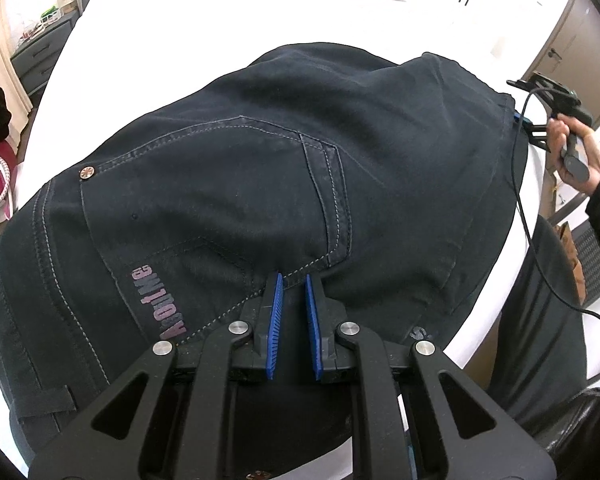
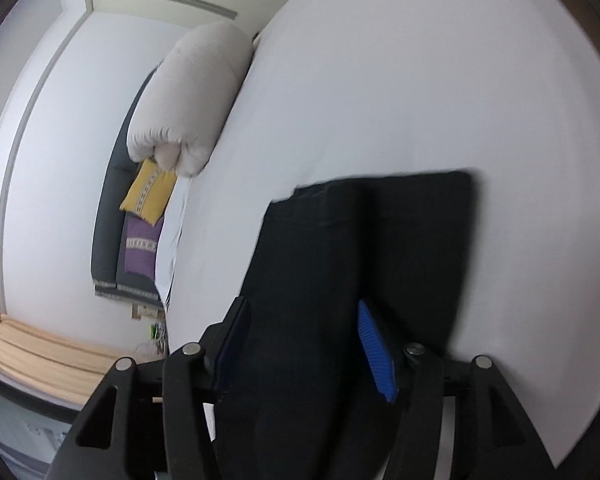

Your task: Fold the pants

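Left tool (image 1: pixel 292 280) pinching pants (image 1: pixel 260 168) near the back pocket seam.
Right tool (image 2: pixel 300 344) spread wide around the folded legs; pants on white bed (image 1: pixel 204 20).

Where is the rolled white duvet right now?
In the right wrist view the rolled white duvet lies at upper left along the edge of the white bed, just above a yellow cushion.

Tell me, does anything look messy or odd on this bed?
Nothing is damaged or spilled. The dark pants lie rumpled and bulging on the white bed, not yet flat. The left gripper pinches a seam near the back pocket.
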A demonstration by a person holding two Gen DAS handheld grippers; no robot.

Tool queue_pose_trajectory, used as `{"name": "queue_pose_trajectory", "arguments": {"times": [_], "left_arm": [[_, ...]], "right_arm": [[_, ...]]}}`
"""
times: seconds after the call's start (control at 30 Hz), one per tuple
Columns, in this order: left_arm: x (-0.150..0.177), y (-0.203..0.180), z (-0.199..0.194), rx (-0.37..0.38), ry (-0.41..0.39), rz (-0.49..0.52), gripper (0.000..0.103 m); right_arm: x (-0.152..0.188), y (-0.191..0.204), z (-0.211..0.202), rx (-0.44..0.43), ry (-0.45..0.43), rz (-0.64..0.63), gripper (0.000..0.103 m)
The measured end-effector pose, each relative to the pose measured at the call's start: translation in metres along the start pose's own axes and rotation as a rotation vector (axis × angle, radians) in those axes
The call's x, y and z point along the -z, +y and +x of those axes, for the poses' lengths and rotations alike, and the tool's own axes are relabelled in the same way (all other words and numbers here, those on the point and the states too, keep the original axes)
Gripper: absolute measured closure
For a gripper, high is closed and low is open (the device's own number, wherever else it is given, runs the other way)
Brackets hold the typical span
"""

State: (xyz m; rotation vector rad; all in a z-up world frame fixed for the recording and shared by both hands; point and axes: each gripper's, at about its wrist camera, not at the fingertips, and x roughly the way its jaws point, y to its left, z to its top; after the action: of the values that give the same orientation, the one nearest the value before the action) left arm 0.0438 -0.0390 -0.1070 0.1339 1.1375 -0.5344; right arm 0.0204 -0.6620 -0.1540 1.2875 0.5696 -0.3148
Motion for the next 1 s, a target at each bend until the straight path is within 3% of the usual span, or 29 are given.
{"name": "queue_pose_trajectory", "arguments": {"times": [0.07, 0.1, 0.13, 0.17, 0.43, 0.6, 0.8, 0.93, 1.0], "left_arm": [[0.002, 0.002, 0.0, -0.003, 0.0, -0.005, 0.091], [0.001, 0.001, 0.0, -0.005, 0.001, -0.006, 0.091], [0.001, 0.001, 0.0, -0.006, 0.002, -0.005, 0.091], [0.001, 0.001, 0.0, -0.006, 0.003, -0.004, 0.091], [-0.002, 0.0, -0.001, -0.001, 0.015, 0.013, 0.091], [-0.004, -0.003, -0.002, -0.006, 0.02, 0.026, 0.091], [0.0, -0.004, -0.005, -0.004, 0.017, 0.025, 0.091], [0.004, -0.005, -0.006, -0.003, 0.007, 0.019, 0.091], [0.009, -0.005, -0.008, -0.01, 0.001, 0.024, 0.091]], "right_arm": [[0.017, 0.004, 0.0, 0.03, 0.007, -0.012, 0.044], [0.02, 0.002, -0.003, 0.035, 0.009, -0.024, 0.055], [0.018, 0.003, 0.003, 0.041, 0.023, -0.034, 0.093], [0.017, -0.001, 0.005, 0.056, 0.033, -0.012, 0.097], [0.025, -0.031, -0.045, 0.049, -0.089, 0.028, 0.099], [0.018, -0.054, -0.043, 0.041, -0.05, 0.104, 0.1], [0.023, -0.048, -0.058, 0.074, -0.09, 0.076, 0.1], [0.018, -0.066, -0.058, 0.059, -0.09, 0.131, 0.102], [0.014, -0.063, -0.065, 0.099, -0.12, 0.086, 0.102]]}}
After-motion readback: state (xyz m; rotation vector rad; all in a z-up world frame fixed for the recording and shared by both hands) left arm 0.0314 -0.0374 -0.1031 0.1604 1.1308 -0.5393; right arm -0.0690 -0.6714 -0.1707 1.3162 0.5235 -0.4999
